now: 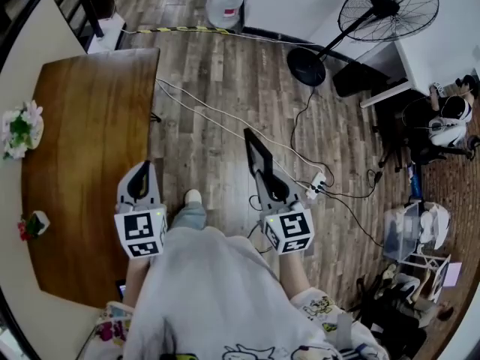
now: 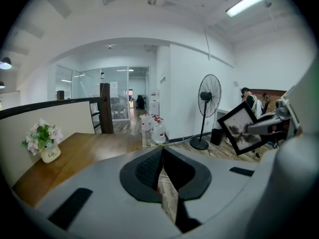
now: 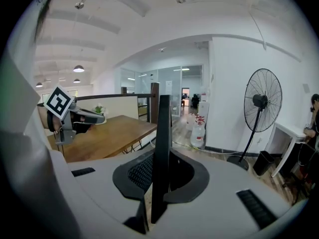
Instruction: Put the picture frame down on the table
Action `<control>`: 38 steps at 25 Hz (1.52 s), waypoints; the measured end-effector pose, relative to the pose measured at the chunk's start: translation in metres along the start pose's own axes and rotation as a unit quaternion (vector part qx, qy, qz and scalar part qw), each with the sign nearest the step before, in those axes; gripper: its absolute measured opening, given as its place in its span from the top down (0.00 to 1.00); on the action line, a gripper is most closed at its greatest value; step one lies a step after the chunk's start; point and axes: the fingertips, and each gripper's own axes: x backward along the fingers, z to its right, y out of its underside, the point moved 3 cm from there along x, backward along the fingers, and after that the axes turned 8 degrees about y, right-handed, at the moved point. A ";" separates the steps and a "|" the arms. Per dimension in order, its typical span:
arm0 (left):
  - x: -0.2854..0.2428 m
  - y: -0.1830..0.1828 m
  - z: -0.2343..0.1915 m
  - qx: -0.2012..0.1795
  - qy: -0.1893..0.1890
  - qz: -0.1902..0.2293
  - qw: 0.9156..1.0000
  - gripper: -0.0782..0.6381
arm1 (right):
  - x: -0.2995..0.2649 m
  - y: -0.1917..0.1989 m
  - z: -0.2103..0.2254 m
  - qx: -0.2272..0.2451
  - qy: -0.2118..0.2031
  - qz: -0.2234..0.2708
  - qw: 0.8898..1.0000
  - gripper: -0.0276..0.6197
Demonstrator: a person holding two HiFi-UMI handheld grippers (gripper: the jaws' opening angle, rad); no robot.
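Note:
The picture frame (image 1: 258, 158), black-rimmed, stands upright over the wooden floor with my right gripper (image 1: 272, 191) shut on its lower edge. The right gripper view shows the picture frame (image 3: 162, 148) edge-on between the pads. From the left gripper view its face (image 2: 242, 129) shows at the right, tilted. My left gripper (image 1: 139, 183) hangs over the near right edge of the brown wooden table (image 1: 90, 126), jaws together with nothing between them. The frame is to the right of the table, apart from it.
A white pot of flowers (image 1: 21, 128) and a small red plant (image 1: 33, 224) stand on the table's left side. Cables and a power strip (image 1: 316, 187) lie on the floor. A standing fan (image 1: 381, 7) and water bottles (image 1: 225, 2) are further off.

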 end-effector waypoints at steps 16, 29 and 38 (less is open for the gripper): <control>0.033 0.010 -0.100 0.072 -0.107 0.021 0.991 0.88 | -0.100 -0.059 -0.078 0.064 -0.106 0.001 0.992 0.91; 0.081 0.029 -0.169 0.171 -0.292 0.028 0.940 0.88 | -0.213 -0.124 -0.184 0.159 -0.299 0.016 0.941 0.91; 0.129 0.045 -0.210 0.242 -0.462 0.031 0.853 0.88 | -0.286 -0.170 -0.319 0.240 -0.479 0.035 0.844 0.91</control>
